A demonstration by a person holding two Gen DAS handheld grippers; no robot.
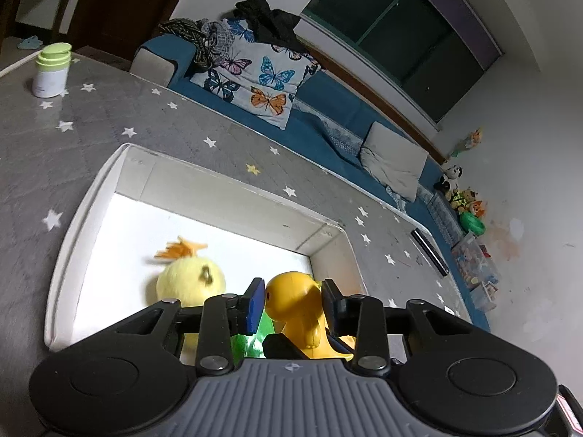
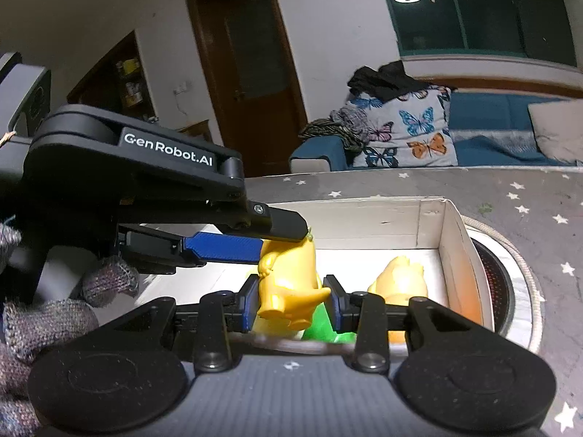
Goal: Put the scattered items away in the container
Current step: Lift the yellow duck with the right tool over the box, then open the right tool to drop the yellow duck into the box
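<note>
Butterfly pillow (image 1: pixel 255 80) on blue sofa (image 1: pixel 328 123)

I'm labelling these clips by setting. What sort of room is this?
Most likely a home living room with a child's play area: a blue sofa with a butterfly cushion, soft toys along the wall, and a star-patterned grey mat.

A box (image 1: pixel 91 196) sits on a mat (image 1: pixel 109 123), with a sofa (image 1: pixel 328 116) behind the mat and a jar (image 1: pixel 51 71) standing on the mat's far left part, well apart from the box. Inside the box a plush chick (image 1: pixel 189 280) lies left of a toy dinosaur (image 1: pixel 298 302). The dinosaur is over the box between the fingers of the left gripper (image 1: pixel 293 300) and also between those of the right gripper (image 2: pixel 291 300), the left one reaching in from the right gripper's left side.
</note>
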